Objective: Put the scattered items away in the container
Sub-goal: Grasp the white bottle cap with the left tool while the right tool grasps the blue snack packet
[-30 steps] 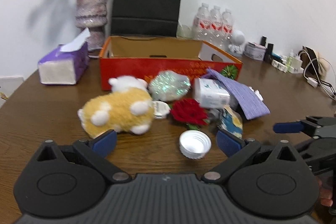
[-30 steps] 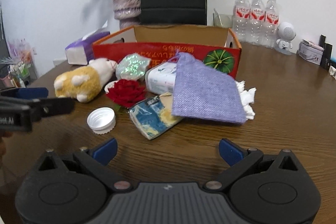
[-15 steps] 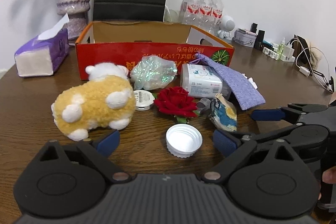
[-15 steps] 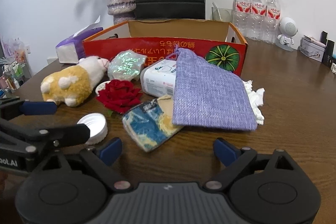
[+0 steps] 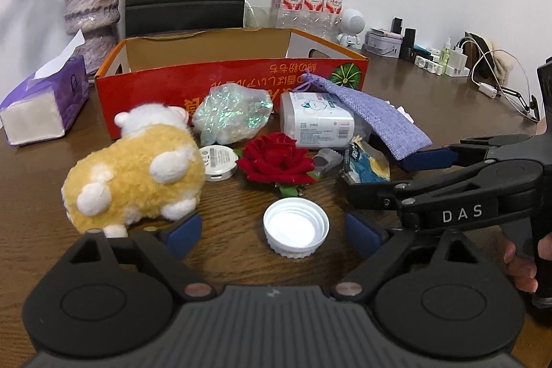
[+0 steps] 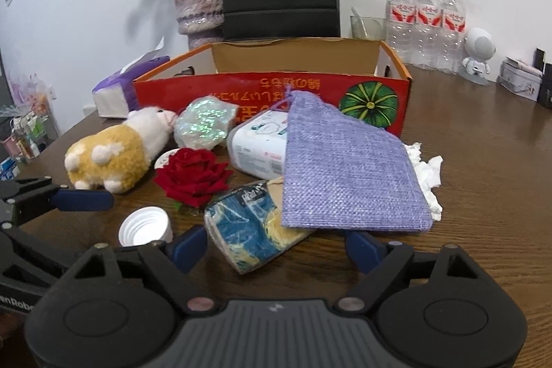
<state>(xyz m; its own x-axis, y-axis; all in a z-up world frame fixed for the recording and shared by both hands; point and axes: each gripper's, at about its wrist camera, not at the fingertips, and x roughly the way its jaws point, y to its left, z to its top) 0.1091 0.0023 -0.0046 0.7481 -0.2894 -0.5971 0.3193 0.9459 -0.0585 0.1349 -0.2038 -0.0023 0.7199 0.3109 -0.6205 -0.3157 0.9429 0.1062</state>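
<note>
The red cardboard box (image 5: 220, 81) stands open-topped at the back of the bench (image 6: 483, 161), and from what shows of its inside nothing has gone in yet; it serves here as the landmark. Every scattered item lies just in front of its printed front wall: the yellow plush toy (image 5: 134, 175) toward the box's left end, the iridescent wrapped bundle (image 5: 231, 116) and the white wipes pack (image 5: 315, 123) close against the wall, the red fabric rose (image 5: 276, 157) and a small round tin (image 5: 217, 157) a little farther out, and the white bottle cap (image 5: 296, 226) farthest from the box, lying open side up. The purple woven pouch (image 6: 345, 168) leans over the wipes pack near the box's right end, with a blue-and-yellow packet (image 6: 255, 226) tucked under its near edge and a crumpled tissue (image 6: 426, 171) beside it. The left gripper (image 5: 272, 230) is spread wide and empty, its fingers (image 5: 183, 230) flanking the cap, which reads as lining up a grasp on the nearest, easiest piece. The right gripper (image 6: 276, 240) is likewise wide open and holds nothing, low before the packet and pouch, probably its own first pick.
</note>
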